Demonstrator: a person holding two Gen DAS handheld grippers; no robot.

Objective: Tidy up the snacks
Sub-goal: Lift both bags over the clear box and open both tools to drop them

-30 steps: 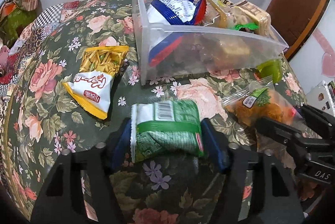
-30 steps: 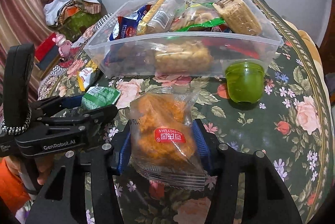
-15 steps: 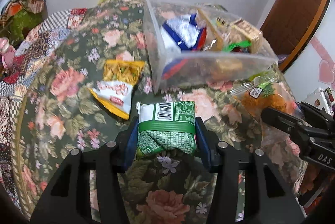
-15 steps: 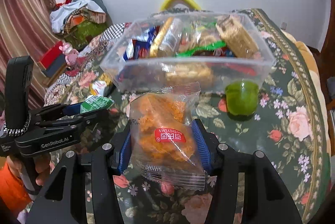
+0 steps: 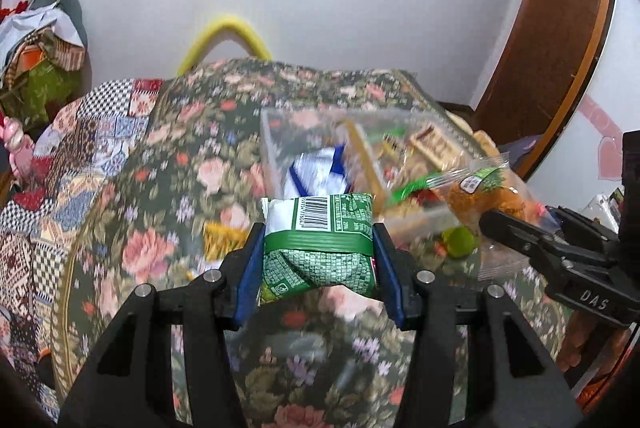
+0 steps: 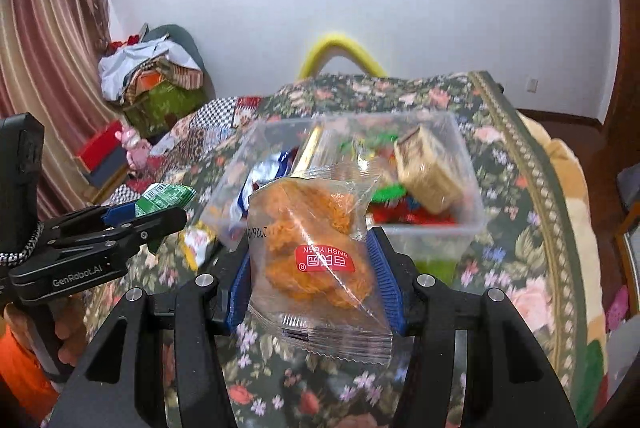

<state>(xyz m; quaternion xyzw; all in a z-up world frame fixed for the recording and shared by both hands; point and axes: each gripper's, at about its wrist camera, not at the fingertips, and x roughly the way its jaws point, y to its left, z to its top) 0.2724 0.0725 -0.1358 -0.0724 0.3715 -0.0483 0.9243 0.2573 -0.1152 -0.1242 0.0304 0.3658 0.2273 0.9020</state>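
A: What's at your far left?

B: Floral tablecloth [image 5: 168,196] with nothing on it, running to the table's left edge. A yellow-and-white packet [image 5: 222,234] lies flat near the bin's left wall, blurred.

A: And your left gripper [image 5: 319,256]?

B: Its blue pads are clamped on the two sides of the green snack packet [image 5: 318,240], barcode end forward. The jaws were closing a moment ago; now they grip, and the packet hangs clear of the cloth, short of the clear plastic bin [image 6: 468,220].

A: The bin itself?

B: Open-topped and crowded with wrappers. Its near rim lies just ahead of both packets. A green cup [image 5: 460,240] sits against its near wall.

A: Your right gripper [image 6: 316,276]?

B: Clamped on the clear bag of orange snacks [image 6: 316,248], red label toward you, its top edge overlapping the bin's near rim in the right wrist view. Right of the bin, bare cloth reaches the bordered table edge [image 6: 536,196].
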